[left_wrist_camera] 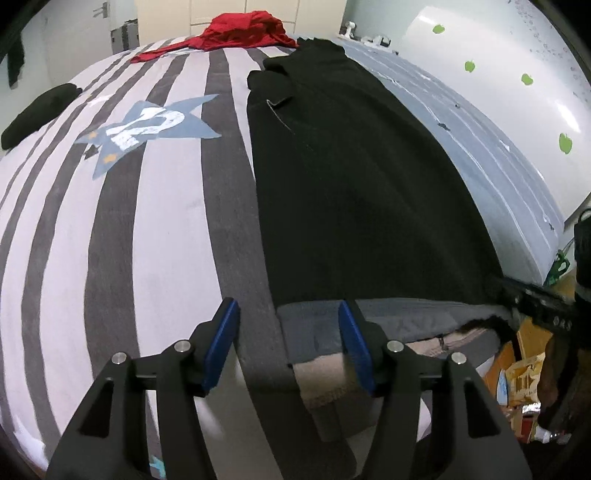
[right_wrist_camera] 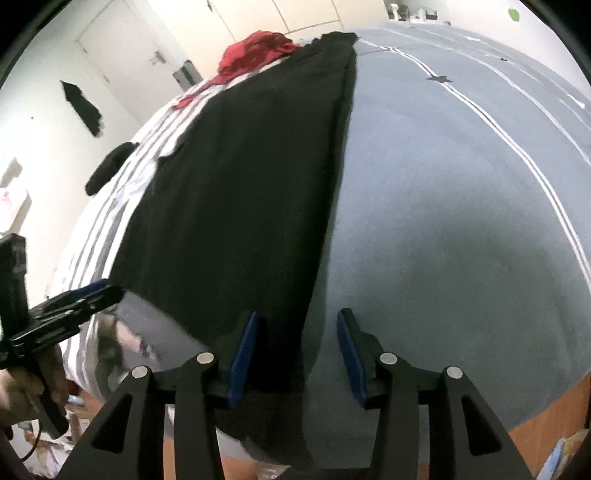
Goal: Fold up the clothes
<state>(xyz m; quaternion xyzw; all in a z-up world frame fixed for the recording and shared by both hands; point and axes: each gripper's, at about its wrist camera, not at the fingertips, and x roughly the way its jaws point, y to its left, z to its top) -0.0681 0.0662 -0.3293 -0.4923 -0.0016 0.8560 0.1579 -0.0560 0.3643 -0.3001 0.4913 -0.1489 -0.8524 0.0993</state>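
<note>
A long black garment (left_wrist_camera: 351, 177) lies flat and lengthwise on the bed, its near hem at the bed's front edge; it also shows in the right wrist view (right_wrist_camera: 240, 192). My left gripper (left_wrist_camera: 288, 314) is open and empty, just before the hem's left corner. It also shows in the right wrist view (right_wrist_camera: 92, 295) at the left. My right gripper (right_wrist_camera: 297, 332) is open, its jaws on either side of the garment's near right corner, which hangs over the edge. A red garment (left_wrist_camera: 243, 29) is heaped at the far end.
The bed has a grey-and-white striped cover (left_wrist_camera: 147, 221) with a star print, and a plain grey-blue part (right_wrist_camera: 443, 221) to the right. A small black item (left_wrist_camera: 37, 110) lies at the far left. A white wall (left_wrist_camera: 498, 92) with green stickers runs along the right. Clutter (left_wrist_camera: 524, 380) lies on the floor.
</note>
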